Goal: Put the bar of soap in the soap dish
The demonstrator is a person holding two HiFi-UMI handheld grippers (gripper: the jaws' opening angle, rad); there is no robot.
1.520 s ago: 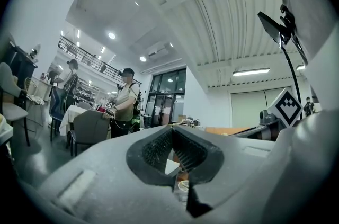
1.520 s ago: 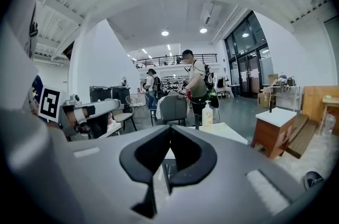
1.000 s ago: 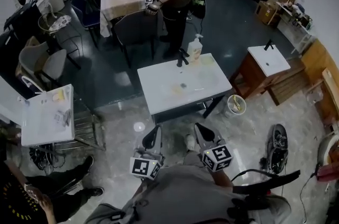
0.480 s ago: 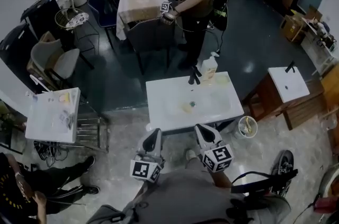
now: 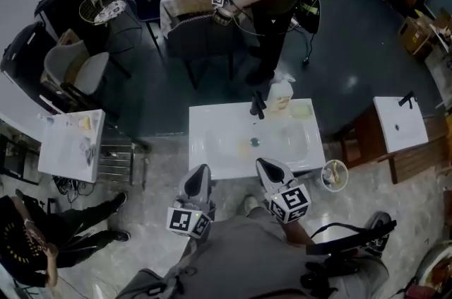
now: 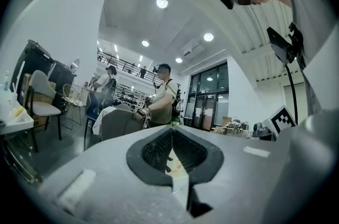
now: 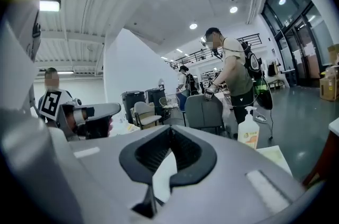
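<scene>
Busy workshop hall; a white sink top [image 5: 212,156] is standing directly ahead. What looks like the bar of soap [image 5: 244,147], a small yellowish piece, is lying in the basin beside the drain, though it is too small to be sure. The pale green soap dish [image 5: 303,110] is sitting apart at the back right, beside the pump bottle [image 5: 281,96]. The left gripper [image 5: 197,176] and right gripper [image 5: 268,167] are hovering at the near edge, both clenched on nothing. Judging by this, grasp, carry and placing are all remaining.

pump bottle [image 5: 281,95] just beside black faucet [image 5: 257,107] on white washbasin [image 5: 212,143]
</scene>
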